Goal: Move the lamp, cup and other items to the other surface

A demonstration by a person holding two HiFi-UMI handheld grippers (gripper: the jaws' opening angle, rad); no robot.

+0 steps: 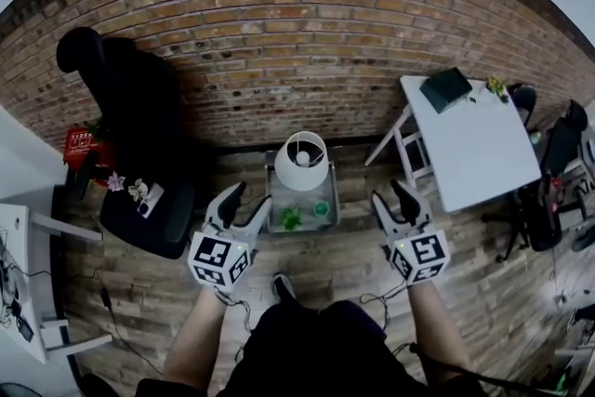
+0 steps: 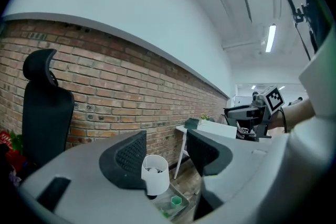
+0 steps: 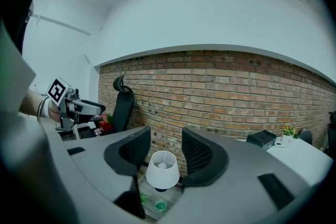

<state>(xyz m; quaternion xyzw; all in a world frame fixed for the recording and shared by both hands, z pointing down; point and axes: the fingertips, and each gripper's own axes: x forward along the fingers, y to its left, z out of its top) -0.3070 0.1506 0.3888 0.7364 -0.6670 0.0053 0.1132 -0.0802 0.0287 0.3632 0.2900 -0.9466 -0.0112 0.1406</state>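
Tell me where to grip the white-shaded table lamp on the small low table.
Probably the dark base under the white tapered shade, coming in low and level from the near side. The lamp stands upright, and its shade is wide and looks too flimsy to squeeze.

Bare floor lies before the low table. The lamp fills its rear; chair and white table flank it.

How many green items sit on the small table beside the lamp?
2: a leafy one on the left, a cup just right of it. The lampshade may hide others.
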